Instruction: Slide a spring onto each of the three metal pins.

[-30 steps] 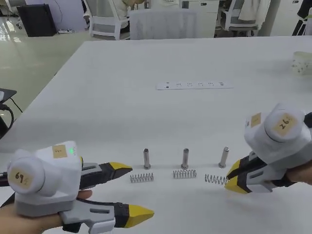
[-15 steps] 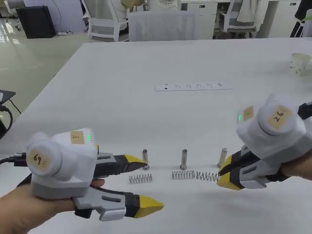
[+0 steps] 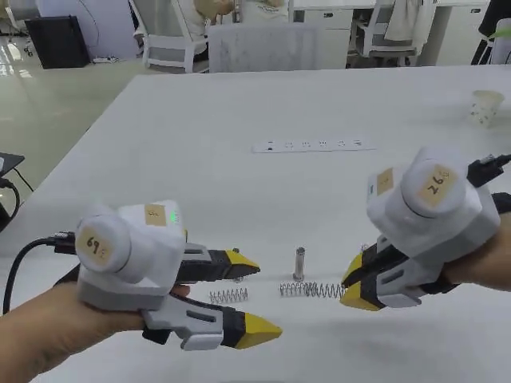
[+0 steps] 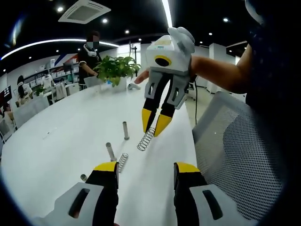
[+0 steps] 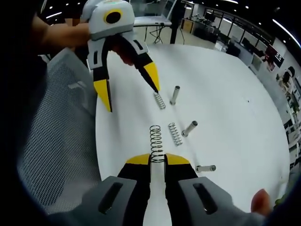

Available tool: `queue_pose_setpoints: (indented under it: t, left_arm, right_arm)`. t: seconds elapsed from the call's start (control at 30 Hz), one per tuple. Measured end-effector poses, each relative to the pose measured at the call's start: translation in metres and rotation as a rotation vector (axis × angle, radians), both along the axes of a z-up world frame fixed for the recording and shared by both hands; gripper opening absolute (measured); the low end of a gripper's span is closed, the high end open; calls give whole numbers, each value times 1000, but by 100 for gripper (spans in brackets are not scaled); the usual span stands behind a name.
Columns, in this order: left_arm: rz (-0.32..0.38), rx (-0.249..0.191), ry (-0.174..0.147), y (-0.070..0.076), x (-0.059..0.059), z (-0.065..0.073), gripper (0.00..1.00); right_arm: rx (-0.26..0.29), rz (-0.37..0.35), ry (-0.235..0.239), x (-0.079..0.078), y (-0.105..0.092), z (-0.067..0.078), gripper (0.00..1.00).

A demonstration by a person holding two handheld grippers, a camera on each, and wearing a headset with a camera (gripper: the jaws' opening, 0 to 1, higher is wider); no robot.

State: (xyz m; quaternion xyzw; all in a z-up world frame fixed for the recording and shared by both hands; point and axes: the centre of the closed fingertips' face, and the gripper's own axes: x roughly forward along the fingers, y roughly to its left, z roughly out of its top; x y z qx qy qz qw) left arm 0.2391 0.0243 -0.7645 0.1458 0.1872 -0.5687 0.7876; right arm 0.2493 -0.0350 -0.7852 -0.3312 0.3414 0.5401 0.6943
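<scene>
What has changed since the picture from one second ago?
The right gripper, fingers shut on the right spring, pulled it left, up to the middle spring. The left gripper, open, moved in beside the left spring. Those two springs lie as before; no pin carries a spring.

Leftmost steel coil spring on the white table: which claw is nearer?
Left. The left claw is open at the leftmost steel coil spring, one tip beside it. The right claw, shut on a second coil spring, sits beyond the middle metal pin.
</scene>
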Motion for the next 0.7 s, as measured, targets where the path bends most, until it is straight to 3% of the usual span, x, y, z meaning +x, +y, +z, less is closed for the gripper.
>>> queue_pose_setpoints:
  t: [0.7]
  left_arm:
    - [-66,25,-23,-20,-2,-4,30]
  right_arm:
    - [-17,82,-1,-11,20,4,8]
